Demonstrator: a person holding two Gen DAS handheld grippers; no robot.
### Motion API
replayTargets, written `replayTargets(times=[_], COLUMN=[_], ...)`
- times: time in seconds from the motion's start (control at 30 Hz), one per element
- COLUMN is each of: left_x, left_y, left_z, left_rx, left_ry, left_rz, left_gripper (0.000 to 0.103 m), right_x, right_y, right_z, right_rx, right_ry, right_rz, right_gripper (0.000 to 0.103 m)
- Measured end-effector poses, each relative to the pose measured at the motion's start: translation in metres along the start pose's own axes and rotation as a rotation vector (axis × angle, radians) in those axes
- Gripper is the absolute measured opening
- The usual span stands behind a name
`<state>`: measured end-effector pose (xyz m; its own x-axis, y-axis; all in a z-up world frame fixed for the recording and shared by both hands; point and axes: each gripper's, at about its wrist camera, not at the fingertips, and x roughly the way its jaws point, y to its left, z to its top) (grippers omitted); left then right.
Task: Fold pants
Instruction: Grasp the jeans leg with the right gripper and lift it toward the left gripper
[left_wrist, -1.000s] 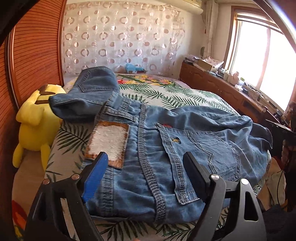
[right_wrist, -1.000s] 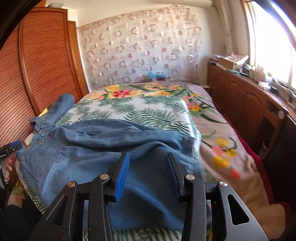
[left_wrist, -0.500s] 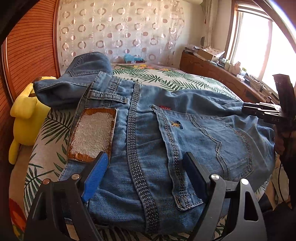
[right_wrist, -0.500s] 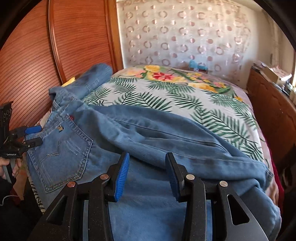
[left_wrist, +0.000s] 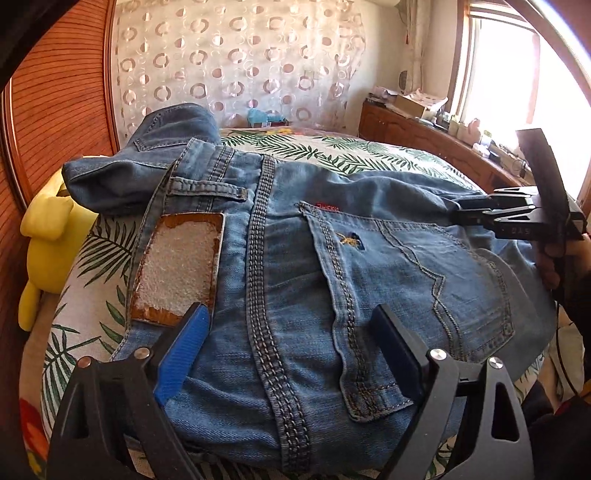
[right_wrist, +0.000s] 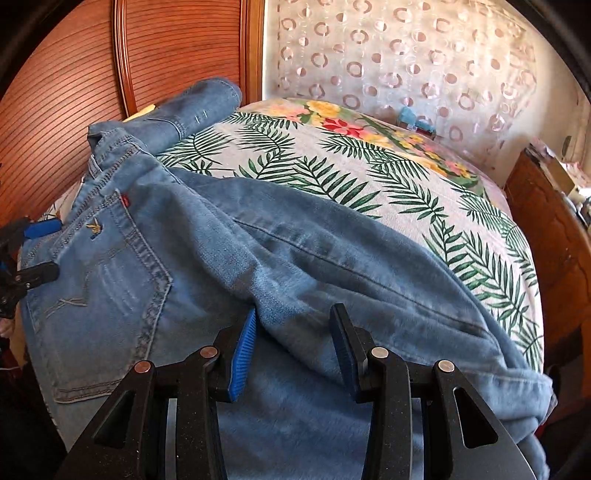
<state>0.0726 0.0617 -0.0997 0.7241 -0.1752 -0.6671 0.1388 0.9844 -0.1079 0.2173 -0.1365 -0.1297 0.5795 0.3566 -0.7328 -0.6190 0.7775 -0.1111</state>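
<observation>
Jeans (left_wrist: 332, 280) lie seat-up across the near end of the palm-print bed (right_wrist: 369, 177), waistband towards the yellow plush toy (left_wrist: 48, 236) at the bed's left edge, one leg thrown back over the seat. Left of the back pocket (left_wrist: 406, 295), the left gripper (left_wrist: 291, 354) hovers spread over the seat seam, its jaws having just been opening, nothing pinched. Right of that pocket, the right gripper (right_wrist: 291, 343) stands half-spread astride a ridge of leg cloth without clamping it; judging by this, the fold is being set up, and next calls for gripping and smoothing the leg.

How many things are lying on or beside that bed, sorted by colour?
Blue: 2, the jeans and a small toy at the far end
Yellow: 1, the plush toy beside the bed
Total: 3
</observation>
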Motion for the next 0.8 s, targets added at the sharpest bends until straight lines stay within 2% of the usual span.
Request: replayTargets(times=[0.03,0.07,0.1,0.23,0.43,0.6,0.7,0.8], left_x=[0.001,0.001,0.001,-0.002,-0.019,-0.032,-0.036,-0.035], left_y=[0.000,0.000,-0.001,0.000,0.013,0.027,0.033,0.037], left_z=[0.001,0.001,0.001,0.003,0.009,0.019,0.024,0.030], left_rx=[0.000,0.002,0.004,-0.006,-0.073,-0.097,-0.102,-0.102], left_ry=[0.000,0.000,0.002,0.012,-0.043,-0.091,-0.109,-0.120], left_rz=[-0.001,0.001,0.004,0.005,0.038,0.073,0.083,0.084], left_gripper=[0.092,0.092,0.092,0.092,0.092,0.092,0.092,0.092], right_x=[0.002,0.004,0.003,-0.006,-0.033,-0.053,-0.050,-0.021], right_y=[0.000,0.001,0.003,0.003,0.006,0.019,0.021,0.023], right_z=[0.002,0.003,0.003,0.011,0.046,0.079,0.088,0.087], right_rx=[-0.007,-0.016,-0.026,-0.050,-0.073,-0.122,-0.130,-0.137], right_ry=[0.004,0.006,0.009,-0.008,-0.114,-0.201,-0.206,-0.140], right_rz=[0.000,0.000,0.005,0.002,-0.018,-0.069,-0.083,-0.106], right_gripper=[0.030,0.016,0.010,0.003,0.001,0.001,0.001,0.001])
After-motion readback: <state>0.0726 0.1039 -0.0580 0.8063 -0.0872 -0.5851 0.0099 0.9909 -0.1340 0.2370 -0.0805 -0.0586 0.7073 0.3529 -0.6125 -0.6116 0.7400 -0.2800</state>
